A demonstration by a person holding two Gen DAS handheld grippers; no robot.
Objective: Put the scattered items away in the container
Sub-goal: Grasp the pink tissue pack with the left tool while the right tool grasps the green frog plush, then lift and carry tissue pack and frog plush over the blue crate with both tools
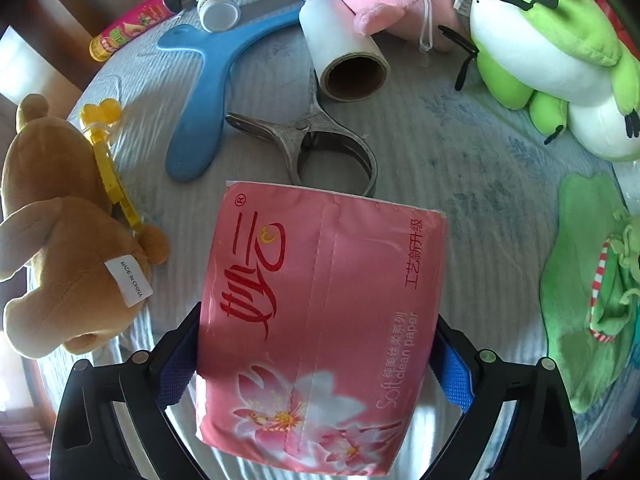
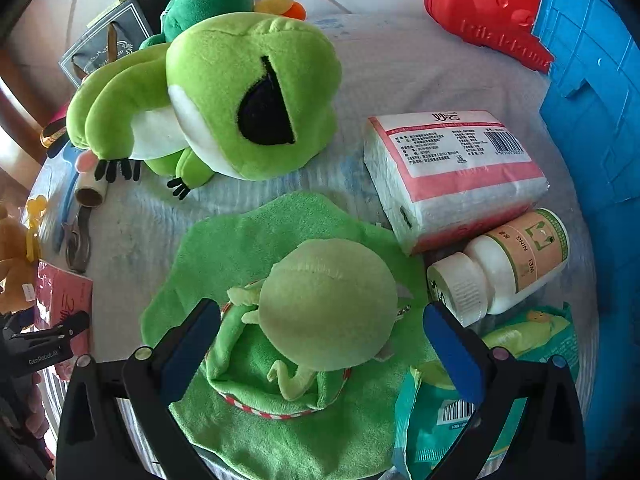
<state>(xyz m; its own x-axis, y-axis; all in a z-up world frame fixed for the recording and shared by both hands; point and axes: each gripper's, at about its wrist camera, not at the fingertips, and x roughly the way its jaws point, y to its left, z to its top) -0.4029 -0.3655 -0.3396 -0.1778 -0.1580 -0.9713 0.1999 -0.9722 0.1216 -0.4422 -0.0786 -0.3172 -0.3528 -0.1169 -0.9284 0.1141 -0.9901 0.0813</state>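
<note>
Your left claw (image 1: 316, 364) has its blue pads spread about as wide as they go, with the pink tissue pack (image 1: 320, 320) standing between them. The pads sit against the pack's two long sides, though you cannot tell from here whether they press on it or only flank it. Just past the pack's far edge lies a metal clamp (image 1: 320, 140), then a cardboard-cored roll (image 1: 344, 56) and a blue plastic hanger (image 1: 200, 92). A brown plush bear (image 1: 68, 232) lies to the left, and a green frog plush (image 1: 556, 52) to the upper right, all on the pale quilted worktop (image 1: 460, 184).

Your right claw (image 2: 316, 340) is wide open and grips nothing. Its fingers straddle the round head of a small green frog doll (image 2: 328, 304) lying on a green cloth (image 2: 260, 232), with a clear gap on each side. Beside the right finger lies a white pill bottle (image 2: 504, 264), touching a white-and-pink tissue pack (image 2: 452, 172) above it. A green packet (image 2: 436, 412) lies under the right finger. The blue container (image 2: 592, 92) stands at the far right edge, a red plastic toy (image 2: 488, 8) beside it.
</note>
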